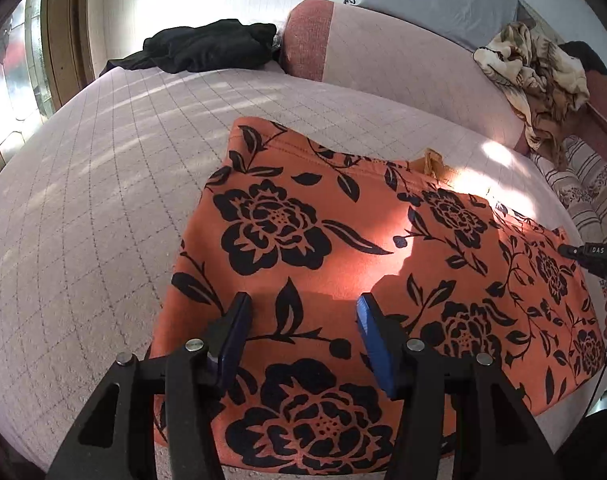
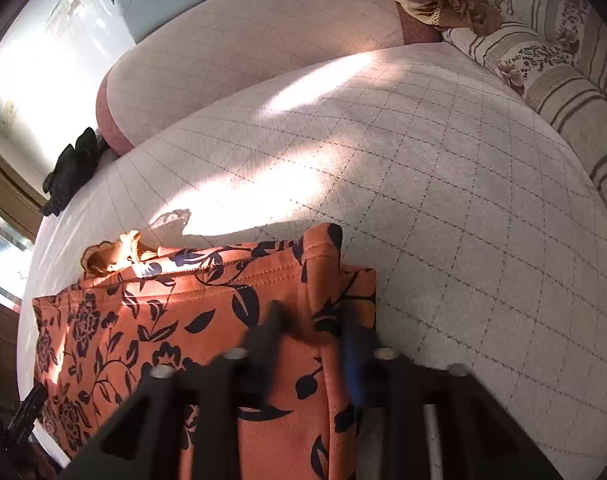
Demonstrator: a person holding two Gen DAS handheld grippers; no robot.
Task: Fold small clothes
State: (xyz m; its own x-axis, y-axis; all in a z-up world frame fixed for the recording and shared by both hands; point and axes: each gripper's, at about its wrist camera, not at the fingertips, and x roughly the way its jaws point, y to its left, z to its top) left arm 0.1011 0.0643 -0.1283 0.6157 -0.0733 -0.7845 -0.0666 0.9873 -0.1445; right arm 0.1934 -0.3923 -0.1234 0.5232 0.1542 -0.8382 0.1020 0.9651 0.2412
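Quilted bed (image 1: 83,184), sunlit. Left view: orange floral garment (image 1: 343,248) lies flat, seemingly partly folded; more folds likely remain. Left gripper (image 1: 303,312) hovers over its near part, jaws spread, nothing between. Right view: right gripper (image 2: 311,320) blurred over the garment's corner; jaws look parted, grip unclear.

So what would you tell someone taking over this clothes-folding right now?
Left gripper: open, above the near edge of the garment, holding nothing.
Right gripper: blurred, at the garment's right end where a ridge of cloth stands up; it reads as shut, but a grip cannot be confirmed.
Garment: orange floral, lying mostly flat on the bed.
Done: spread out; the right end looks partly doubled over.
Left: probably take the near edge with both grippers and fold it. The black pile and the beige pile at the back are untouched.
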